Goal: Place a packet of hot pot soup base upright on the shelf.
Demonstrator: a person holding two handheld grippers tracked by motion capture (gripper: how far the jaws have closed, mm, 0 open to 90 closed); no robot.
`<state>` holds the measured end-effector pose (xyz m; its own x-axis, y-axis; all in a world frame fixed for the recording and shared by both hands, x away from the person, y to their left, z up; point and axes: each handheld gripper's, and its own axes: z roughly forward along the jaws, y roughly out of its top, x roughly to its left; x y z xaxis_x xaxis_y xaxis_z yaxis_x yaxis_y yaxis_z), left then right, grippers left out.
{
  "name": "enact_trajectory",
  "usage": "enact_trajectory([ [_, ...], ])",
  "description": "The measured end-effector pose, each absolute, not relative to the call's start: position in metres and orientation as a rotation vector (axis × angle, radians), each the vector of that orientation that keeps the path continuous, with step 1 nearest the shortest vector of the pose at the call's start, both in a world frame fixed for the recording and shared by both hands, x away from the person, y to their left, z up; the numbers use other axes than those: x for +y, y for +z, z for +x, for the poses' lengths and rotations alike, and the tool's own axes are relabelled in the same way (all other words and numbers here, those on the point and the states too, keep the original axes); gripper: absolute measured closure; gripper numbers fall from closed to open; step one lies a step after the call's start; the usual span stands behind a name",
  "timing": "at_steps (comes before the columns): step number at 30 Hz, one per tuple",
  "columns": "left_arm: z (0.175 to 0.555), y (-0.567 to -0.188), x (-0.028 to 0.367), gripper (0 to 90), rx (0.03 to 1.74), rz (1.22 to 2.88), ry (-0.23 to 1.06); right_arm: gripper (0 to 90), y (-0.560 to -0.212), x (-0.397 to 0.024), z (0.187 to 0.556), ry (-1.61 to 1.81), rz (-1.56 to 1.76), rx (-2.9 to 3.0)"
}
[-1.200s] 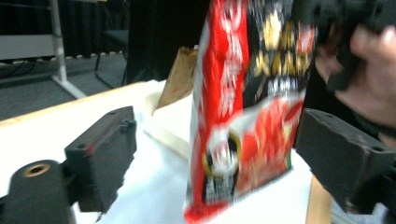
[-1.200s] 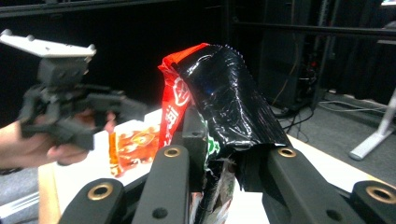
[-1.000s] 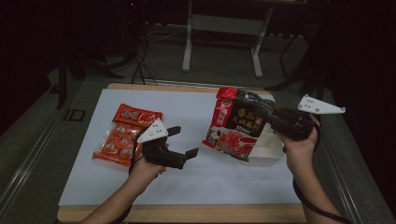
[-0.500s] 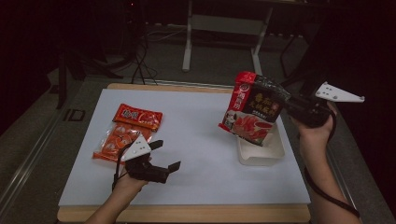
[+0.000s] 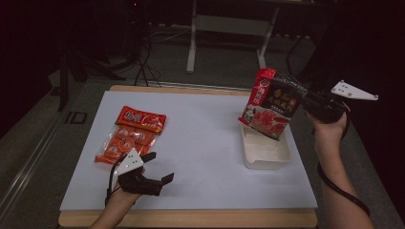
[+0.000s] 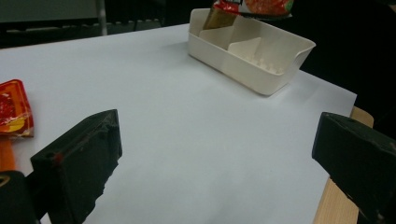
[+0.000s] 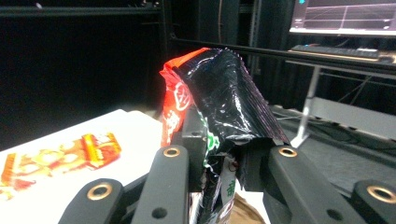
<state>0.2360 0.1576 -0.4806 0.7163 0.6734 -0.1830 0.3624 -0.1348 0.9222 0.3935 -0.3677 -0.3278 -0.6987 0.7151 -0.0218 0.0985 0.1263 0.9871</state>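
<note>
Hotpot-base packet [image 5: 270,106], red and black with a picture of food on its front, is held in the air by the right hand-held gripper [image 5: 305,98], whose jaws are clamped on the packet's edge; in the right gripper view the crinkled black foil [image 7: 224,107] is seen pinched between the two black jaws. The packet is tilted, its lower corner hanging just above the far end of the white plastic tray [image 5: 267,151]. This tray is taken as the landmark: it is set on the white sheet [image 5: 200,143] that covers the tabletop [image 5: 191,218], near the sheet's right edge, and a divider is seen inside it in the left gripper view [image 6: 252,49]. Well to the left of the tray, two orange-red snack packets [image 5: 131,133] are laid flat on the sheet, one partly over the other. Nearer the person than these packets, and well apart from the tray, the left hand-held gripper [image 5: 160,172] is held low over the sheet with its jaws spread wide and nothing between them; bare sheet is seen between the jaws in the left gripper view.
</note>
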Motion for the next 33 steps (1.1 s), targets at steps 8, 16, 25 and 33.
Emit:
enact_trajectory([
  [8,0.229,-0.489,0.158,2.3,0.834,1.739,0.335,76.3,-0.339,-0.377,0.411,1.561,0.758,1.954],
  [16,0.225,-0.494,0.16,2.3,0.839,1.714,0.319,76.3,-0.352,-0.376,0.426,1.499,0.701,1.976],
  [25,0.225,-0.495,0.161,2.3,0.84,1.713,0.319,76.2,-0.369,-0.368,0.434,1.419,0.662,2.026],
  [33,0.226,-0.497,0.16,2.3,0.842,1.714,0.317,75.4,-0.377,-0.368,0.438,1.487,0.671,2.044],
])
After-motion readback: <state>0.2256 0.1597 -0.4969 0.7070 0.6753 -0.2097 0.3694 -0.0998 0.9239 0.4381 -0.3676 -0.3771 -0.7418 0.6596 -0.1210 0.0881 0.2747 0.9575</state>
